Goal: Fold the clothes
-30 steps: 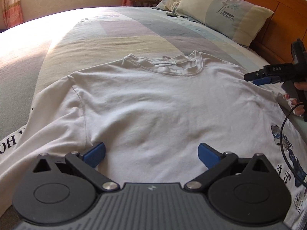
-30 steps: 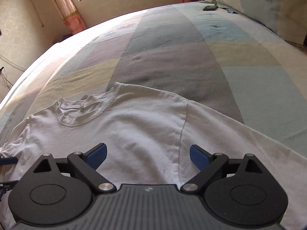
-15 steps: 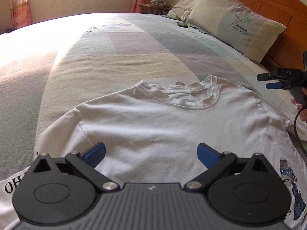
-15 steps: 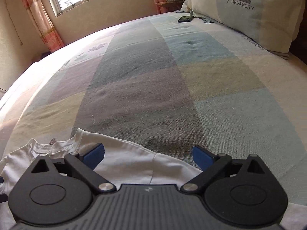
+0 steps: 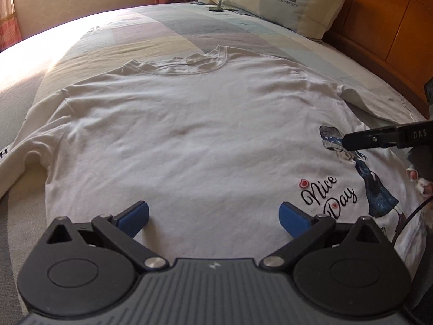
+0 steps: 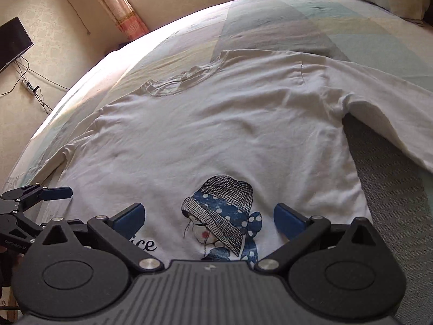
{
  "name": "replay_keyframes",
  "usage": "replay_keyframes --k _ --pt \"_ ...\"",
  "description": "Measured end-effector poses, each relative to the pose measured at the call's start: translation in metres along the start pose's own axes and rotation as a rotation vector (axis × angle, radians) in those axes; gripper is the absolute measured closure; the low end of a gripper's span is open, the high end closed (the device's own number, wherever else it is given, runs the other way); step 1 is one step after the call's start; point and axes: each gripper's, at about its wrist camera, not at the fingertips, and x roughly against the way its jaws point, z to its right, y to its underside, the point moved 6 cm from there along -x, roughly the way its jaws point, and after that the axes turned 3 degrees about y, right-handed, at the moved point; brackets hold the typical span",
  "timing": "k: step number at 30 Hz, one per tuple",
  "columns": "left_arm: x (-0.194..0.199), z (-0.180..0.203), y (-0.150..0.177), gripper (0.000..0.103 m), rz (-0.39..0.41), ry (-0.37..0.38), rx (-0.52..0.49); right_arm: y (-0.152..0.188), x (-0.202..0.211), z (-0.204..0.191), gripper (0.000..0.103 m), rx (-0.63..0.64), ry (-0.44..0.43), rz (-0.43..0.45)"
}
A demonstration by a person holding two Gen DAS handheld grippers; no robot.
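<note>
A white long-sleeved T-shirt (image 5: 194,124) (image 6: 216,130) lies spread flat on the bed, collar away from me, sleeves out to both sides. Its lower right carries a print of a girl in a blue dotted hat (image 6: 224,216) and the words "Nice Day" (image 5: 327,195). My left gripper (image 5: 213,216) hovers open over the lower middle of the shirt, with nothing between its blue pads. My right gripper (image 6: 208,218) stands open just above the hat print; it also enters the left wrist view from the right edge (image 5: 349,139).
The bed has a patchwork cover (image 5: 167,29) (image 6: 270,19). A pillow (image 5: 289,0) leans on a wooden headboard (image 5: 392,35) at the far right. A small dark object (image 5: 216,8) lies near the pillow. A window, curtains and a wall screen (image 6: 12,43) stand beyond the bed.
Both grippers have drawn back from the collar and shoulder end toward the shirt's lower part. The printed hem area has come into view, and both stay open.
</note>
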Motion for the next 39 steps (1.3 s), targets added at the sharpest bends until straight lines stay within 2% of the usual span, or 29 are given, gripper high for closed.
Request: replay_keyframes --k 3,5,14,16,18,21,24,26,28,30,35,37,39 --pt "0.000 0.007 -0.001 0.001 0.000 0.001 0.017 -0.004 0.016 0.012 0.000 -0.053 0.001 -0.015" --pt "0.000 0.011 -0.002 0.001 0.000 0.002 0.029 -0.012 0.038 0.035 0.000 -0.078 0.048 0.040" --pt "-0.010 0.026 -0.003 0.001 -0.019 -0.011 0.083 -0.057 0.094 0.202 0.000 -0.265 0.565 0.133" --pt "-0.015 0.027 -0.001 0.001 -0.037 -0.024 0.071 -0.057 0.082 0.225 0.000 -0.253 0.711 0.080" --pt "-0.021 0.028 0.001 0.001 -0.055 -0.039 0.057 -0.052 0.062 0.241 0.000 -0.261 0.755 0.020" --pt "-0.028 0.026 0.002 0.001 -0.071 -0.046 0.053 -0.060 0.052 0.261 0.000 -0.284 0.772 0.115" --pt "-0.032 0.022 0.000 0.001 -0.072 -0.047 0.051 -0.081 0.048 0.286 0.000 -0.328 0.822 0.135" --pt "-0.033 0.020 -0.002 0.001 -0.070 -0.050 0.058 -0.094 0.047 0.302 0.000 -0.322 0.825 0.133" --pt "-0.033 0.020 -0.002 0.001 -0.068 -0.050 0.062 -0.101 0.051 0.309 0.000 -0.311 0.792 0.102" --pt "-0.033 0.020 -0.001 0.001 -0.064 -0.049 0.059 -0.098 0.069 0.304 0.000 -0.302 0.750 0.122" --pt "-0.032 0.021 0.000 0.001 -0.061 -0.053 0.055 -0.060 0.154 0.272 0.000 -0.381 0.483 0.369" --pt "-0.031 0.022 0.000 0.001 -0.064 -0.054 0.065 -0.038 0.172 0.268 0.000 -0.423 0.415 0.396" --pt "-0.028 0.024 0.000 0.001 -0.061 -0.043 0.080 -0.018 0.181 0.266 0.000 -0.464 0.380 0.386"
